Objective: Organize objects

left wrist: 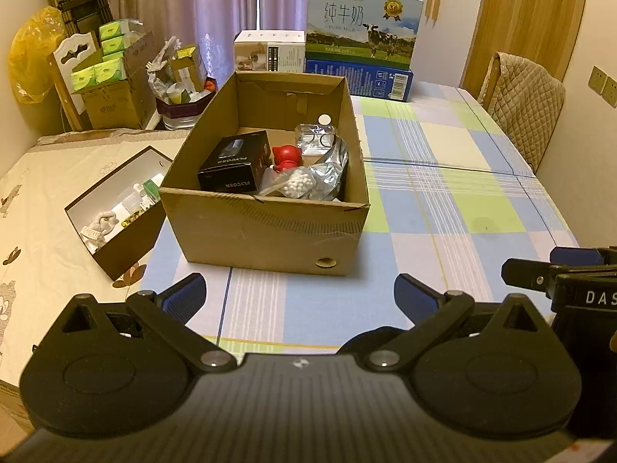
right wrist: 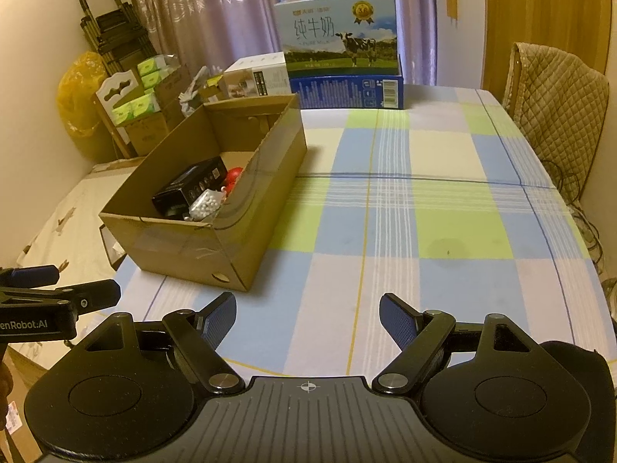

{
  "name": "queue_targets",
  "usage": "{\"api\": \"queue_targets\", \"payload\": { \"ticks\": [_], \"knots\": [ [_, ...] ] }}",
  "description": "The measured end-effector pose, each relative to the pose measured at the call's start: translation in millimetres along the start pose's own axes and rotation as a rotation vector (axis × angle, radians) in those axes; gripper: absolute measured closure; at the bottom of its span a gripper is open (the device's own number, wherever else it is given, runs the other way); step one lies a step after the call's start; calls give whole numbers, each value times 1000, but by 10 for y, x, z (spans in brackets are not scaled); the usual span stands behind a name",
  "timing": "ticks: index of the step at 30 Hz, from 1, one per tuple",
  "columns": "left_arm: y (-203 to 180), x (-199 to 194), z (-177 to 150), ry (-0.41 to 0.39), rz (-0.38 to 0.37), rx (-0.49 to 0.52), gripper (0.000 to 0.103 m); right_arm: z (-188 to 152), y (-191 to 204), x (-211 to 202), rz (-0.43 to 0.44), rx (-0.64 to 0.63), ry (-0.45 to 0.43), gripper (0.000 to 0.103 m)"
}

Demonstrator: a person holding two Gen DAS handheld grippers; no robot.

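An open cardboard box [left wrist: 266,227] [right wrist: 181,247] stands on the checked tablecloth. Inside it lie a black carton [left wrist: 235,162] [right wrist: 189,187], a red toy figure [left wrist: 286,158] [right wrist: 233,177], a clear bag of white beads [left wrist: 297,185] [right wrist: 206,204], a silver foil pouch [left wrist: 331,173] and a clear plastic case [left wrist: 314,137]. My left gripper [left wrist: 300,297] hangs open in front of the box's near wall, holding nothing. My right gripper [right wrist: 306,316] is open and empty too, over the bare cloth to the right of the box.
A brown shallow box [left wrist: 115,208] of small items lies left of the cardboard box. Milk cartons [left wrist: 362,38] and a white carton [left wrist: 270,52] stand at the table's far end. A padded chair [right wrist: 559,104] stands at the right. Stacked boxes and bags [left wrist: 112,77] fill the far left corner.
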State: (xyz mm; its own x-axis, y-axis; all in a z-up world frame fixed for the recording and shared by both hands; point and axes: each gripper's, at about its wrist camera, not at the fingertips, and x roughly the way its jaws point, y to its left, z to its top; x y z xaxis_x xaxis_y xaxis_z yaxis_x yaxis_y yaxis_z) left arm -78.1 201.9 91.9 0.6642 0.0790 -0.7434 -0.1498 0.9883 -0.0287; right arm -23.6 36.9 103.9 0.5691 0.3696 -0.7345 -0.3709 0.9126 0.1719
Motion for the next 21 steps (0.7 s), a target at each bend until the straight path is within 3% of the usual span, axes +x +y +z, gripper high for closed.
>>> {"api": "queue_targets", "payload": {
  "ticks": [21],
  "knots": [
    [2,48,-32,-14,-17,-15,1,-15,-15,29,2,4,10,24]
  ]
}}
